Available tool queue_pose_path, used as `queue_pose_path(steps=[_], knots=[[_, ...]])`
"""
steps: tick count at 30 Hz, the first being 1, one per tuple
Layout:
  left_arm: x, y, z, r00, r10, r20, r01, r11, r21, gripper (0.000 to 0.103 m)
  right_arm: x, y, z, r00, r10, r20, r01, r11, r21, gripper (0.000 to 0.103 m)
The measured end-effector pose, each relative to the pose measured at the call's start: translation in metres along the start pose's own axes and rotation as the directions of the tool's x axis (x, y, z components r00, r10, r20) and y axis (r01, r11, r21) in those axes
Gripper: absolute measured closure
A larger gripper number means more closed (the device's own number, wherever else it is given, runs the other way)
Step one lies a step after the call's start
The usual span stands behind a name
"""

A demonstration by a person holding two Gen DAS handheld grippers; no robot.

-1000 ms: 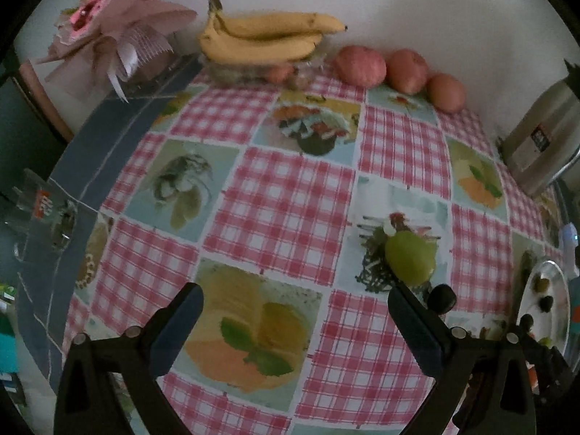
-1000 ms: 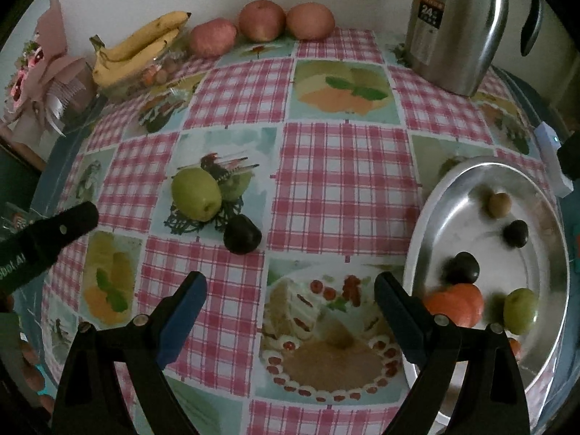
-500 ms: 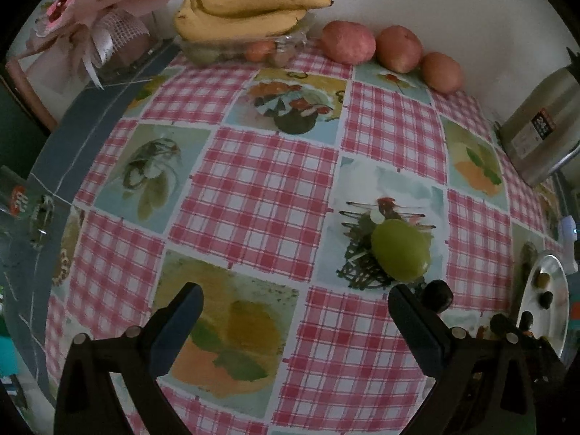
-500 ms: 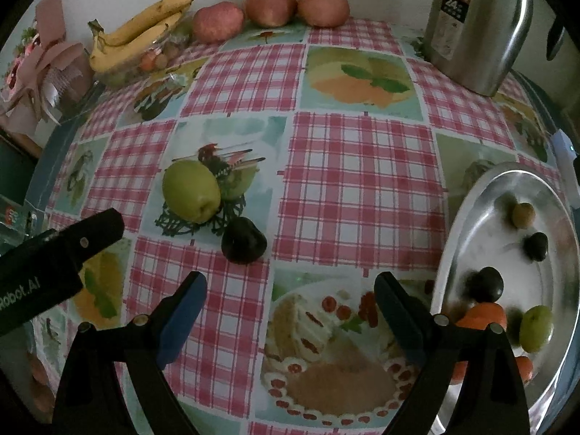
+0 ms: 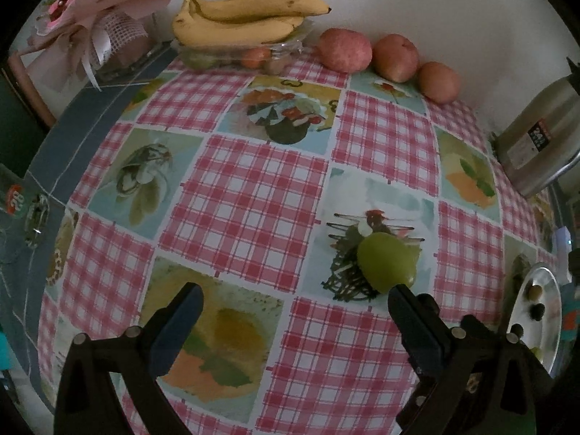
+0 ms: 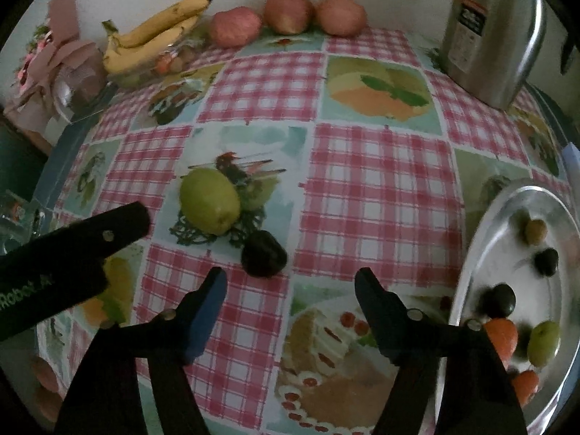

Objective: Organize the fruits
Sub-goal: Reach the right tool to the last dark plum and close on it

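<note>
A green pear (image 6: 210, 204) lies on the checked tablecloth, with a dark plum (image 6: 263, 258) just beside it. My right gripper (image 6: 290, 293) is open, its fingers just short of the plum. A silver tray (image 6: 471, 275) at the right holds several small fruits, dark, green and orange. My left gripper (image 5: 293, 308) is open and empty; the pear (image 5: 386, 261) sits just beyond its right finger (image 5: 413, 322). The left gripper's finger (image 6: 90, 233) shows at the left of the right wrist view.
Bananas (image 5: 239, 18) lie on a clear container at the back, with three red apples (image 5: 395, 56) along the wall. A steel thermos (image 6: 489, 29) stands back right. A pink bouquet (image 5: 90, 18) sits back left. The table edge runs along the left.
Both grippers have moved forward toward the pear and plum. The right gripper's jaws have narrowed somewhat and the plum is now close in front of them.
</note>
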State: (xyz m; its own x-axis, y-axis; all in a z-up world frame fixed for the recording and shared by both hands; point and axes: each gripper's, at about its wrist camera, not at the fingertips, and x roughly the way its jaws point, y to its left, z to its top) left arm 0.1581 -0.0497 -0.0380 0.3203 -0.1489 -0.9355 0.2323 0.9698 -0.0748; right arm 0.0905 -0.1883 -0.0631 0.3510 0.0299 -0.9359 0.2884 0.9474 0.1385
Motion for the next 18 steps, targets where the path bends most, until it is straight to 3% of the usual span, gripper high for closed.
queue_pose_path(steps=[9, 18], knots=[[0.004, 0.002, 0.000, 1.000, -0.012, -0.007, 0.012, 1.000, -0.025, 0.000, 0.007, 0.017, 0.003, 1.000, 0.013, 0.021, -0.012, 0.998, -0.058, 0.059], [0.004, 0.004, 0.000, 1.000, -0.019, -0.006, 0.019, 0.999, -0.048, 0.000, 0.011, 0.016, 0.004, 1.000, 0.004, 0.025, -0.003, 0.999, -0.047, 0.071]])
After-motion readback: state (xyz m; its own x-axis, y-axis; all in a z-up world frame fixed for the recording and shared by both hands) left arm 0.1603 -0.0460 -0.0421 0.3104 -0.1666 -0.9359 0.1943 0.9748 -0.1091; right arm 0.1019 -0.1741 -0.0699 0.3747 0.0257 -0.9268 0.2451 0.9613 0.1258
